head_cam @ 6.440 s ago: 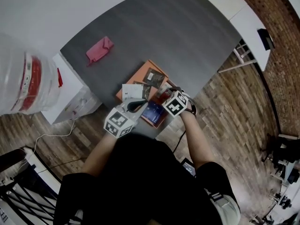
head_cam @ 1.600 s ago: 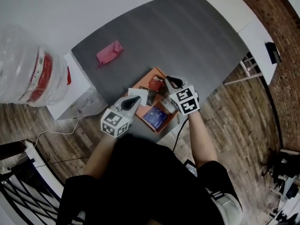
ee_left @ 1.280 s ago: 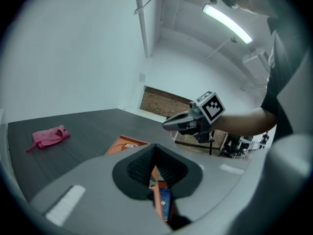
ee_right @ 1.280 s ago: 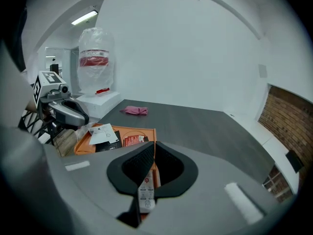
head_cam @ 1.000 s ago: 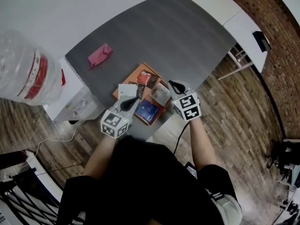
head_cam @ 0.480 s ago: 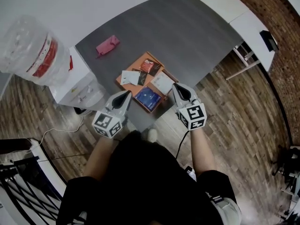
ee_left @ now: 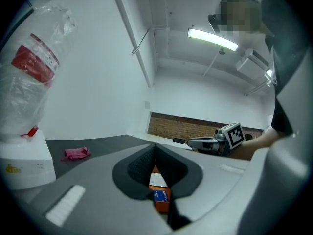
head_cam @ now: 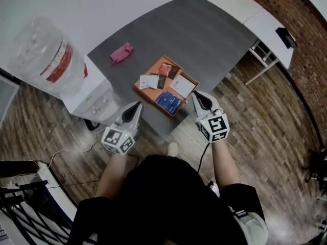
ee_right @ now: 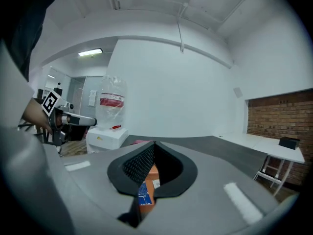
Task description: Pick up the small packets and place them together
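An orange tray (head_cam: 144,89) sits near the front edge of the dark grey table (head_cam: 204,29). In it lie a blue packet (head_cam: 168,101), two white packets (head_cam: 149,81) (head_cam: 182,86), a red packet (head_cam: 164,69) and a dark one (head_cam: 174,73). My left gripper (head_cam: 138,104) hangs off the table's front edge, left of the tray, shut and empty. The right gripper (head_cam: 195,94) is at the tray's right front corner, also shut with nothing in it. Through the left gripper (ee_left: 155,146) and the right gripper (ee_right: 154,143) the orange tray (ee_left: 163,205) (ee_right: 151,173) shows ahead, apart from the tips.
A pink cloth (head_cam: 121,52) lies on the table's far left. A white water dispenser (head_cam: 94,98) with a wrapped bottle (head_cam: 48,55) stands left of the table. White desks (head_cam: 255,14) and a brick wall are at the right. Wooden floor lies under both hands.
Both grippers have drawn back from the tray toward the person and now hang past the table's front edge. The packets stay in the tray.
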Available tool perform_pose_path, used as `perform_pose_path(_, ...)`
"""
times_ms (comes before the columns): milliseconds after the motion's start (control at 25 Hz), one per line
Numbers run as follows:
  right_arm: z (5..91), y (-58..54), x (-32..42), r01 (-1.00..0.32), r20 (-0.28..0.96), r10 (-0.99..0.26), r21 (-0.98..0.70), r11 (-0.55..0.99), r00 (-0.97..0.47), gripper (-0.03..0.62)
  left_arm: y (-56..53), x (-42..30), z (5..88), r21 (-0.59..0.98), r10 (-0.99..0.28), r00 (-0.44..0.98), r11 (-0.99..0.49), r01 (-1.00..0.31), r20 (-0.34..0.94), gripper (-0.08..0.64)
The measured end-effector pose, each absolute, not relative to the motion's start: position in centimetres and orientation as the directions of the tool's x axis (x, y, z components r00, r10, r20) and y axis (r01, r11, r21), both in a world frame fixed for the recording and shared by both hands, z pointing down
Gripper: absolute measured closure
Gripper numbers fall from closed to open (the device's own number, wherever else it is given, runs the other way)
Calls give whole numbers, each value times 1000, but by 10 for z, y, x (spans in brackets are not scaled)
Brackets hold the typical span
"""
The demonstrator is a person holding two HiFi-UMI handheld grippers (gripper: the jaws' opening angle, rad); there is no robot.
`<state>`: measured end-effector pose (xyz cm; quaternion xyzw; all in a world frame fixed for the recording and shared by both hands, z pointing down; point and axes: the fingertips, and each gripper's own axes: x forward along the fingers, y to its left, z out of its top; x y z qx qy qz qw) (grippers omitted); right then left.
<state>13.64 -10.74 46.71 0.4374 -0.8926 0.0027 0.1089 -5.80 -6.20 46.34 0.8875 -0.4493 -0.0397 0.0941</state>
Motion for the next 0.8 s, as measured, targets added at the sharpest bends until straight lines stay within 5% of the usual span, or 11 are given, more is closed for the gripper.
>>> perform_pose_path(800,439,69,94,-895,76,-893,21,446,-444,591,65,-153,447,245,-827,559,-554,-796,-54,561)
